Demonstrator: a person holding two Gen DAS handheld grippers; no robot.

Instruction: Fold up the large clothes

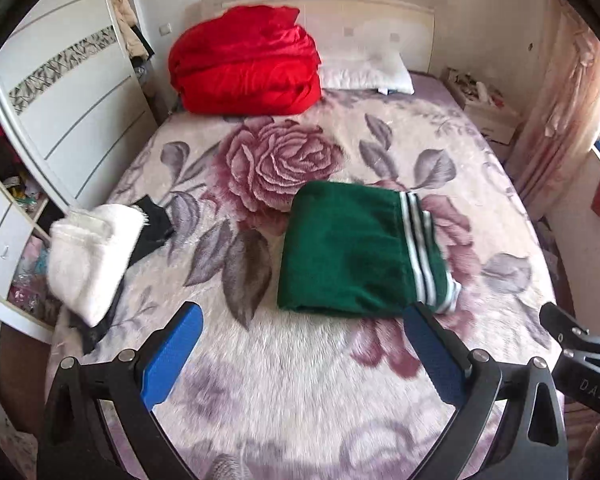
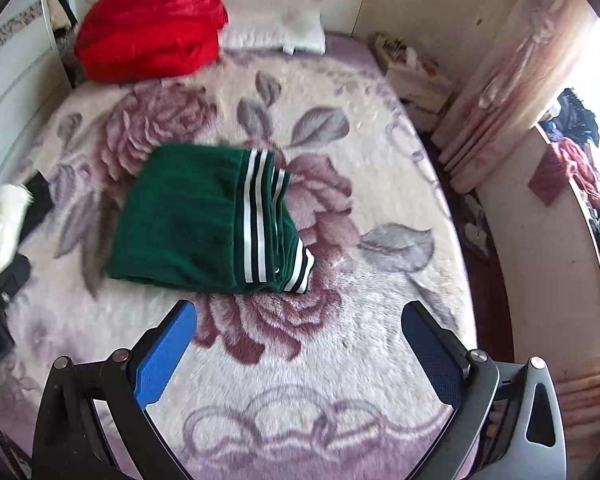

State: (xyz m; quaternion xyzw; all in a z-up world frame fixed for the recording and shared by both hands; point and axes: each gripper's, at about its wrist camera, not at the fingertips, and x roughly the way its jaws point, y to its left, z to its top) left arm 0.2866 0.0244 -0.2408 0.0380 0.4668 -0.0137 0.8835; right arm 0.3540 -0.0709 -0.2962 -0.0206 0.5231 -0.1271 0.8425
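1. On the floral plush bedspread (image 1: 300,392), mid-bed, lies the folded dark green garment with white stripes (image 1: 352,248), a flat rectangle, striped hem on its right side; same piece in the right wrist view (image 2: 188,220).
2. Left gripper (image 1: 302,354) hangs over the near part of the bed, blue-padded fingers (image 1: 172,356) spread wide, nothing between them; green garment sits just beyond the fingertips, the right pad's tip overlapping its near right corner in the view. Contact: cannot tell.
3. Right gripper (image 2: 300,348) also near edge, blue pads (image 2: 166,354) wide apart, holding nothing; garment lies beyond, apart from the tips.
4. Right gripper's black frame shows at the right edge of the left wrist view (image 1: 580,344).
5. Far left at the headboard: bunched red blanket (image 1: 244,60), touching the white pillow (image 1: 366,74) on its right.
6. Left edge of bed: fluffy white folded garment (image 1: 86,260) lying on a black cloth (image 1: 152,228).
7. Left of the bed: white wardrobe door with patterned band (image 1: 60,92).
8. Far right: white nightstand with clutter (image 1: 484,108); pink curtain (image 1: 560,120) beside it.
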